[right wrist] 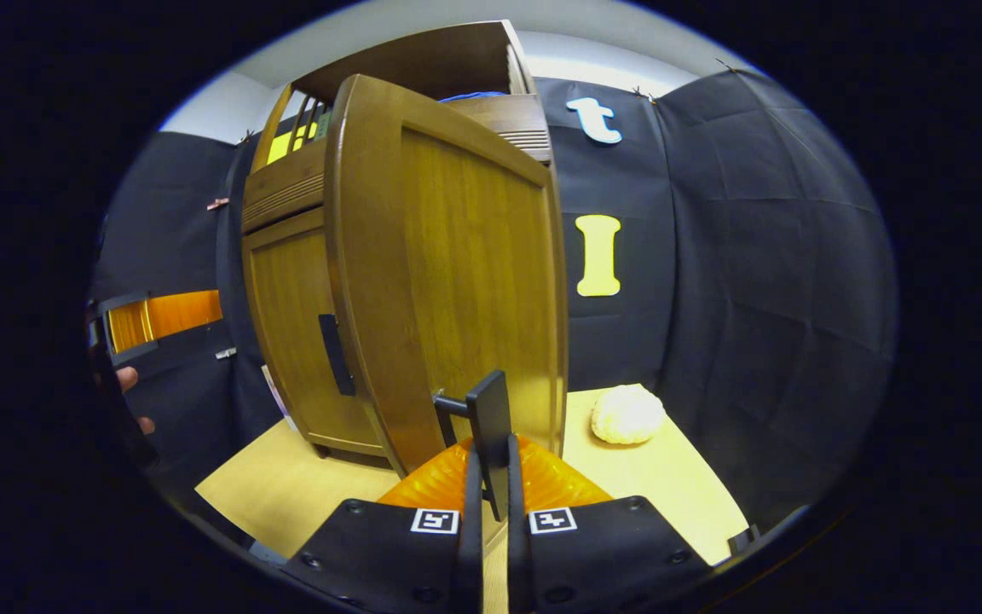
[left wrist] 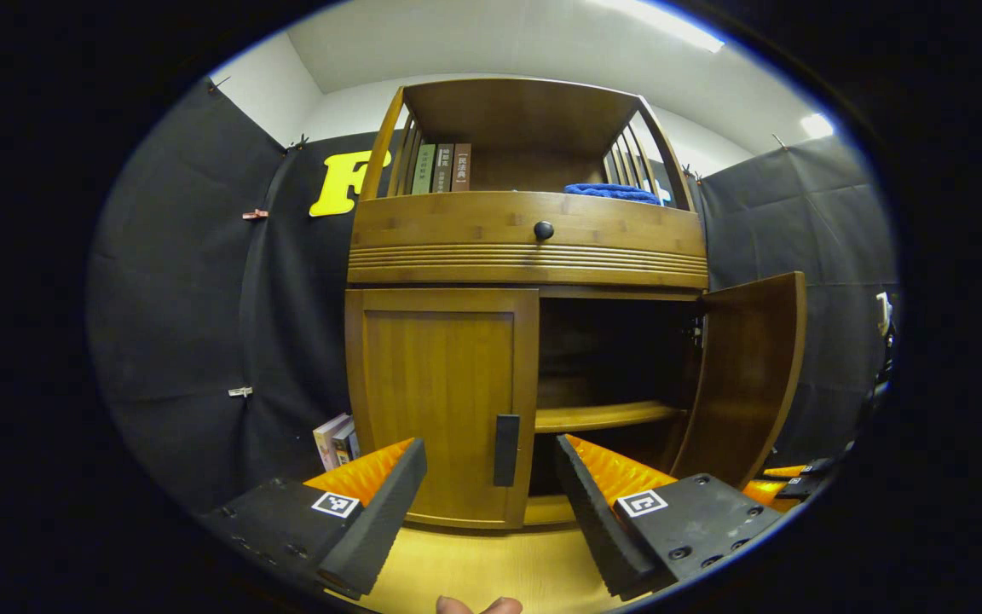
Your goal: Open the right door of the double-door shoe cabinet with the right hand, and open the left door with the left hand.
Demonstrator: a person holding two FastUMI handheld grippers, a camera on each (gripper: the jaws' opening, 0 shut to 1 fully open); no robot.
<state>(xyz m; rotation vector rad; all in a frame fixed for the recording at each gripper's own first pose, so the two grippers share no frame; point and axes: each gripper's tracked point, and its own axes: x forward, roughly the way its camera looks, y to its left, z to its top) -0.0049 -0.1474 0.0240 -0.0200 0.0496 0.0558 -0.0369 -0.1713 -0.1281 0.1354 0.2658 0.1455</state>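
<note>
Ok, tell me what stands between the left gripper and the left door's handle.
Nothing visible: the left gripper is open and faces the handle of the shut left door, with just bare tabletop below the gap.

Little here can be read. Three books [left wrist: 441, 167] stand upright on the cabinet's top shelf at about eleven o'clock in the left gripper view, with print down their spines — too small to make out. Square black-and-white coded markers [left wrist: 642, 502] sit on the gripper bodies at about six o'clock in both views — patterns, not words. Two more books [left wrist: 336, 440] lean by the cabinet's foot; nothing on them is legible.
</note>
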